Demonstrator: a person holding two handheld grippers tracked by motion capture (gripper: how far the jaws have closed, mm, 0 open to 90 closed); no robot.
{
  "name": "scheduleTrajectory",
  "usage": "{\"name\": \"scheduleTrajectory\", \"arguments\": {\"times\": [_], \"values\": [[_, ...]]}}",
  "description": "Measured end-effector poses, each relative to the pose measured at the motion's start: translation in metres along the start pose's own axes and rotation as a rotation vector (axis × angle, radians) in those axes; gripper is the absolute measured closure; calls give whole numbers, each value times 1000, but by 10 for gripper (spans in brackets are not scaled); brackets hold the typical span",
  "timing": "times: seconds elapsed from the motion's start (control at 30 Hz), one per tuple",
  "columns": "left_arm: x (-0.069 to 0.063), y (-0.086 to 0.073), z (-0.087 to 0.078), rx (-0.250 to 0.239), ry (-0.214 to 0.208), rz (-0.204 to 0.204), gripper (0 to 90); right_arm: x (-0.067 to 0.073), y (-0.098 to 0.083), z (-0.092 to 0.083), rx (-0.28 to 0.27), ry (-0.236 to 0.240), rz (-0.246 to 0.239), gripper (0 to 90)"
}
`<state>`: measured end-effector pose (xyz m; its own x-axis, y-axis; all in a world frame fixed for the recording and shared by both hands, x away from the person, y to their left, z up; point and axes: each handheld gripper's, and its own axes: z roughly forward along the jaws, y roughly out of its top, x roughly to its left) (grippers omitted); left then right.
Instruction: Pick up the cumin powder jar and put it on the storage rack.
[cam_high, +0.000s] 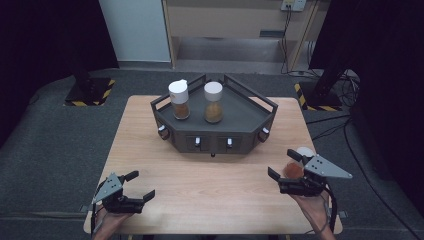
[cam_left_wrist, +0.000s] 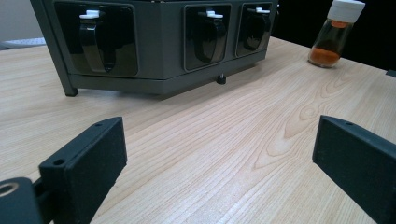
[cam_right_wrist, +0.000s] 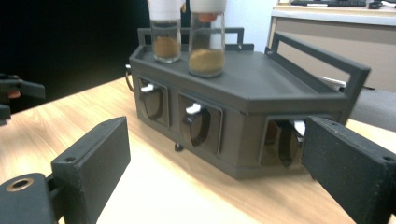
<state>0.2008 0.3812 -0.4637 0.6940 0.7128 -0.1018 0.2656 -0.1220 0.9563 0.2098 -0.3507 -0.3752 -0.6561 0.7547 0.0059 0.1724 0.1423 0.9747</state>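
Right gripper (cam_high: 286, 164) jaws standing wide, empty; upright spice jar (cam_high: 295, 167) apparently sitting between them. Left gripper (cam_high: 141, 185) idling, open, farther away.

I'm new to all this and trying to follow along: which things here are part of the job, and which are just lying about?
Part of the job: orange spice jar on the table, near the open right gripper; dark rack; brown-spice jar and tan-spice jar on it.
Lying about: floor cables; striped stand base; wall socket.
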Motion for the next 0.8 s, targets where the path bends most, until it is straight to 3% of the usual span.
{"name": "scheduleTrajectory", "arguments": {"times": [0.43,0.8], "values": [[0,0,0,-1,0,4,18,2,-41,-14,19,-11,16,85],[0,0,0,-2,-5,9,18,2,-56,-20,28,-6,43,84]]}}
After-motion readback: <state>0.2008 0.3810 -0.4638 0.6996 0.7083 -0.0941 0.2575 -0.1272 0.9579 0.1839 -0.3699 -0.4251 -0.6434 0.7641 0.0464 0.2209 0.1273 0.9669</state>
